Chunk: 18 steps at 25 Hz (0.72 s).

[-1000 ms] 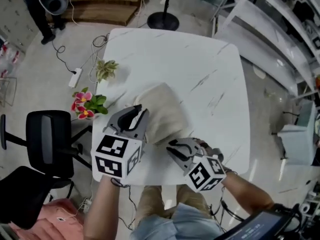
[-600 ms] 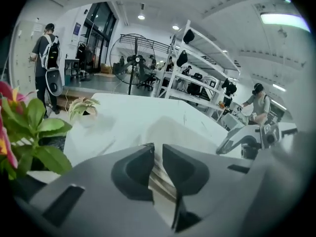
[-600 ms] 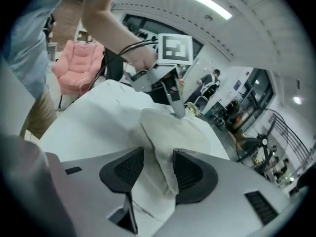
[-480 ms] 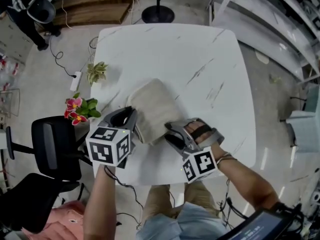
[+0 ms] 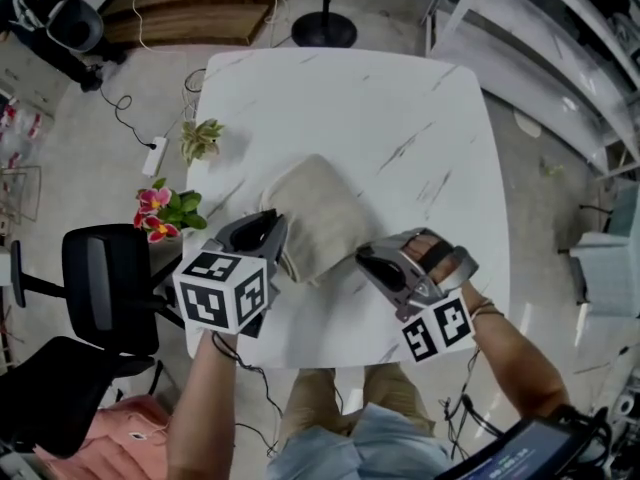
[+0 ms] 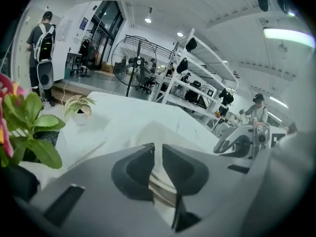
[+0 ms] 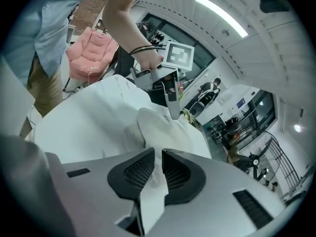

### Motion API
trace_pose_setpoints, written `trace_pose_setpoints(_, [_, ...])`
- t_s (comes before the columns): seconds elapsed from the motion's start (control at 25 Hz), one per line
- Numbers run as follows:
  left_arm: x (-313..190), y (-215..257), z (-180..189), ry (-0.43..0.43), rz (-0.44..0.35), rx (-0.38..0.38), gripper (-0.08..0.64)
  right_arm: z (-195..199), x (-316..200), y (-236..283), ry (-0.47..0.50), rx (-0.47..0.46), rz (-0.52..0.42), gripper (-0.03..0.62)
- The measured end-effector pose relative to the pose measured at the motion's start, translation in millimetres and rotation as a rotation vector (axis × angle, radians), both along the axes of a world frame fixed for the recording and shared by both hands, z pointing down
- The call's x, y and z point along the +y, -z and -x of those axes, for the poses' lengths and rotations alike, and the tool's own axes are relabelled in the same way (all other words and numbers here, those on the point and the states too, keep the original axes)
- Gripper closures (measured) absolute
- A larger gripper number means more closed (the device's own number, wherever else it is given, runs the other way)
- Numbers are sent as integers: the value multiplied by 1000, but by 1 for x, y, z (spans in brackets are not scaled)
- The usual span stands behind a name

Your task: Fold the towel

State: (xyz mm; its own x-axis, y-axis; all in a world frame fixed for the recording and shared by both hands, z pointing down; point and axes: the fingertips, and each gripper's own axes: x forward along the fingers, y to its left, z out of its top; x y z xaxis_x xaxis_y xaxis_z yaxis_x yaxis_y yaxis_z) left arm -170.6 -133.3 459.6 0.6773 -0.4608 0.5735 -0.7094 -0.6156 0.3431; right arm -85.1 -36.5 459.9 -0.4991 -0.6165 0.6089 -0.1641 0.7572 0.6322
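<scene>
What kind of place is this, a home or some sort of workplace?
Most likely a workshop or lab-style workspace, not a home: tall metal shelving racks line one side, a big floor fan stands at the back, and an office chair sits beside the white table.

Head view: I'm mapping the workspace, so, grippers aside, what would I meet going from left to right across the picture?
black chair → pink flowers → towel → white shelving
</scene>
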Motion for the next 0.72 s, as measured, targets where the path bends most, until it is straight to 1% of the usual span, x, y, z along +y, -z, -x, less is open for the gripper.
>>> trace_pose_setpoints(0.08, [1, -3, -2, 1, 6, -5, 508, 16, 7, -5, 51, 15, 18, 472])
trace_pose_setpoints(0.16, [0, -5, -1, 5, 10, -9, 509, 36, 13, -10, 102, 22, 12, 427])
trace_pose_setpoints(0.24, [0, -5, -1, 6, 13, -13, 509, 51, 14, -16, 130, 25, 6, 400])
trace_pose_setpoints(0.32, [0, -4, -1, 6, 14, -17, 509, 56, 10, -24, 137, 55, -2, 393])
trace_pose_setpoints(0.36, [0, -4, -1, 7, 13, -17, 509, 56, 6, -29, 137, 79, -10, 402])
trace_pose_setpoints(0.4, [0, -3, 0, 9, 12, -17, 509, 54, 4, -33, 140, 97, -18, 498])
trace_pose_setpoints(0.44, [-1, -2, 0, 11, 10, -16, 509, 53, 2, -34, 144, 103, -20, 526])
trace_pose_setpoints(0.56, [-2, 1, 1, 11, 5, -7, 509, 48, 2, -24, 162, 91, -32, 541])
trace_pose_setpoints(0.72, [-1, 7, -3, 4, -3, 11, 509, 38, 8, -1, 211, 78, -87, 538])
